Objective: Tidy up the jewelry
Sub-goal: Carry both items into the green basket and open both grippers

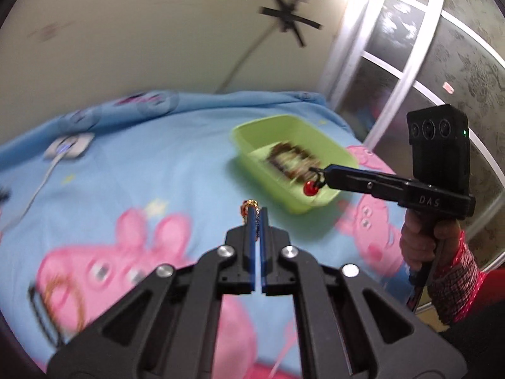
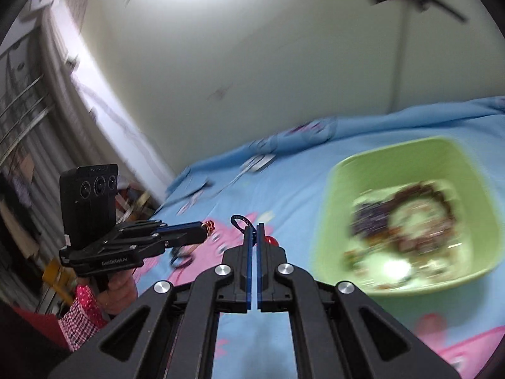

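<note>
You are in a home bedroom. A bed under a blue cartoon-pig sheet (image 1: 164, 170) meets a cream wall (image 1: 157, 38) beside mirrored wardrobe doors (image 1: 442, 72).

Bright overhead glare on the wall, heavy motion blur, fisheye-bent edges

White letters reading "DAS" are showing on the black body of the right gripper (image 1: 318, 170), just behind its fingers. Small pale lettering, seemingly "GenRobot.AI", is running along the side of the left gripper (image 2: 206, 232) beneath its camera block.
</note>
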